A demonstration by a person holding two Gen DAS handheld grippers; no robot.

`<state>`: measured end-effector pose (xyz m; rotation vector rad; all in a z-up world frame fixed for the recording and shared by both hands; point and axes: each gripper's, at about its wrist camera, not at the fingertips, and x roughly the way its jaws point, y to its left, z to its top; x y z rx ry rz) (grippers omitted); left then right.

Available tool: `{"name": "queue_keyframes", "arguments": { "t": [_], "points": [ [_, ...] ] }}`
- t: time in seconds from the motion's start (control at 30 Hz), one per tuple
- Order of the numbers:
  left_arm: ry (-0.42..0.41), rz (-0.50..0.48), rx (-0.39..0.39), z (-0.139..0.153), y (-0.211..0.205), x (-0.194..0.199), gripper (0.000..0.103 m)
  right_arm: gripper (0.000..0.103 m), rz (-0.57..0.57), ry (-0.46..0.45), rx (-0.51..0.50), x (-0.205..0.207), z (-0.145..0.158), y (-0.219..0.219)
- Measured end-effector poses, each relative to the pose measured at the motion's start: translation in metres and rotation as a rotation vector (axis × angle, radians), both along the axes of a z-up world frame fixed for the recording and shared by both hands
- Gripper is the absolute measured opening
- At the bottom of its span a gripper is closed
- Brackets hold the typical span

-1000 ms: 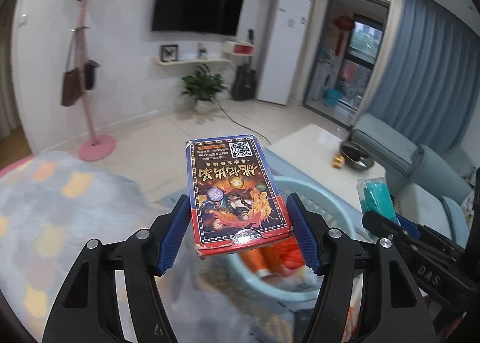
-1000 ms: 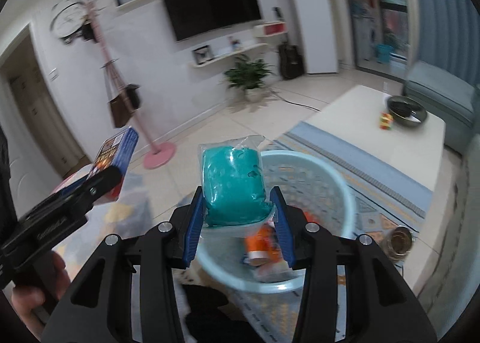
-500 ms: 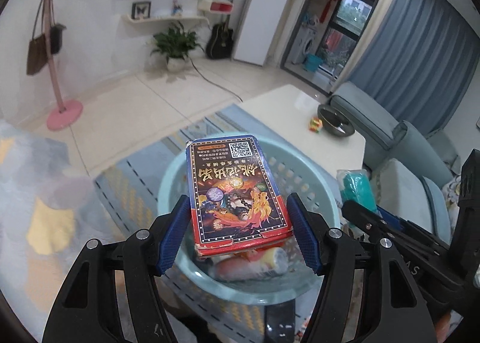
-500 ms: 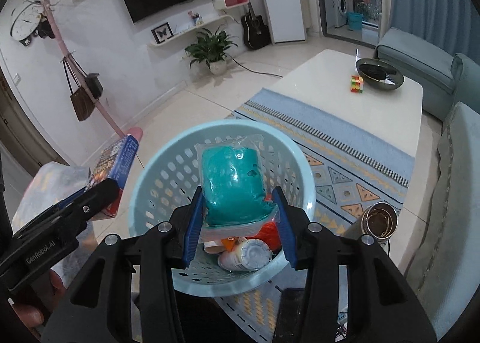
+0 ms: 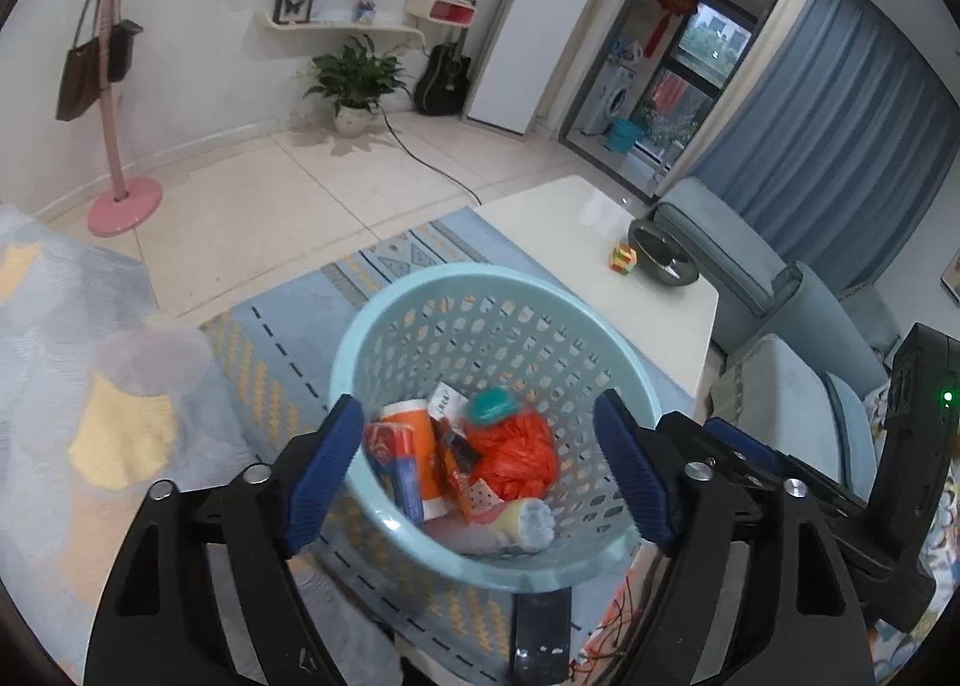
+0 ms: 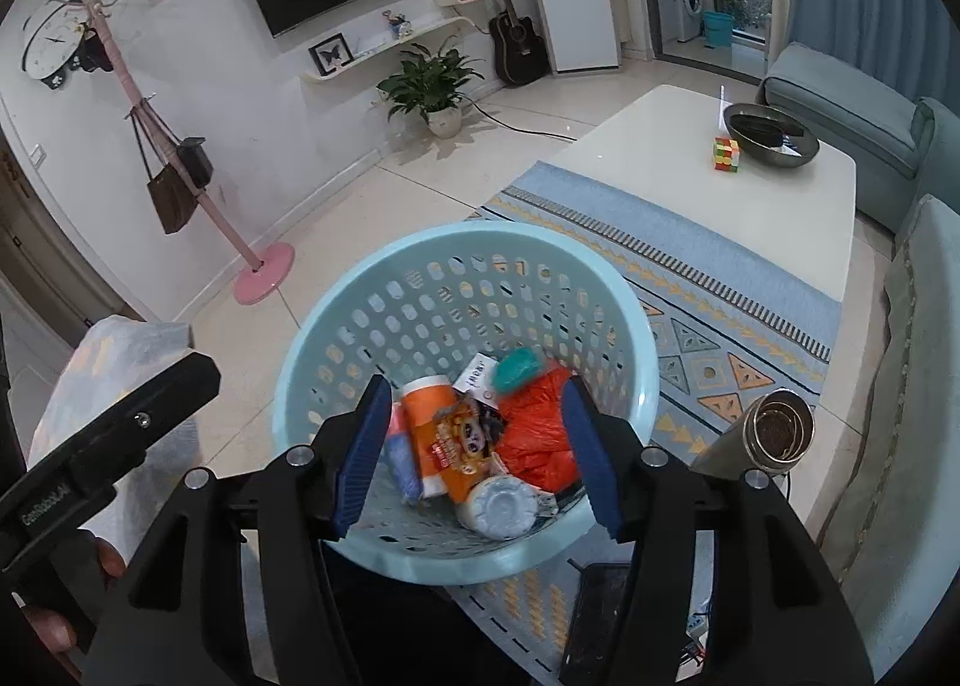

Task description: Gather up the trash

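Hovering both grippers over the pale blue basket (image 5: pixel 486 290) right now, and neither one has anything in it. The left gripper (image 5: pixel 480 470) is spread wide with nothing between the blue pads, and the right gripper (image 6: pixel 474 446) is the same: released and empty. The trash sits down in the bottom of the basket, which stands on the patterned rug (image 6: pixel 708 242) beside the white tabletop (image 6: pixel 660 146).

On handling, we'd guess this is all featherweight stuff. The orange plastic bag (image 5: pixel 516 452) looks soft and crumpled, so it would squash under the pads; pinch a bunched fold, not a loose flap. The teal packet (image 6: pixel 517 369) rests on top near the far wall, wrapped in what looks like slick film, so it could slip; grab it across the fat middle. The card box (image 6: pixel 465 440) looks stiff and flat, easiest to take across its narrow sides. The orange-and-white tub (image 5: pixel 414 446) and the pale round container (image 6: pixel 497 506) are rigid and curved, so we'd squeeze across the body and watch for rolling.

The basket itself looks like thin, perforated plastic, light and a bit flexy. If it needs moving, we'd take the rim rather than the wall.
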<state>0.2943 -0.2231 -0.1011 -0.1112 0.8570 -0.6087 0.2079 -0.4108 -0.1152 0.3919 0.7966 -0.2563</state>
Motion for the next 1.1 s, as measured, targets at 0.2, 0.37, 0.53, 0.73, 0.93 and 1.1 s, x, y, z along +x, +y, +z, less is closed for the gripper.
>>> {"name": "queue_keyframes", "arguments": {
  "t": [0.2, 0.37, 0.53, 0.73, 0.93, 1.1],
  "points": [
    [-0.061, 0.063, -0.021, 0.025, 0.038, -0.023, 0.084, 0.059, 0.051, -0.043, -0.026, -0.010, 0.023, 0.025],
    [-0.103, 0.181, -0.041, 0.041, 0.086, -0.045, 0.084, 0.059, 0.090, -0.081, -0.096, -0.019, 0.042, 0.058],
    [-0.178, 0.325, 0.013, 0.049, 0.125, -0.073, 0.082, 0.061, 0.098, -0.172, -0.189, -0.040, 0.061, 0.094],
    [-0.309, 0.454, 0.120, 0.046, 0.150, -0.109, 0.082, 0.061, 0.089, -0.284, -0.287, -0.064, 0.078, 0.125],
    [-0.404, 0.501, 0.071, 0.050, 0.170, -0.139, 0.084, 0.061, 0.106, -0.363, -0.343, -0.084, 0.092, 0.145],
    [-0.432, 0.451, -0.038, 0.049, 0.182, -0.149, 0.093, 0.066, 0.105, -0.402, -0.354, -0.102, 0.098, 0.152]
  ]
}}
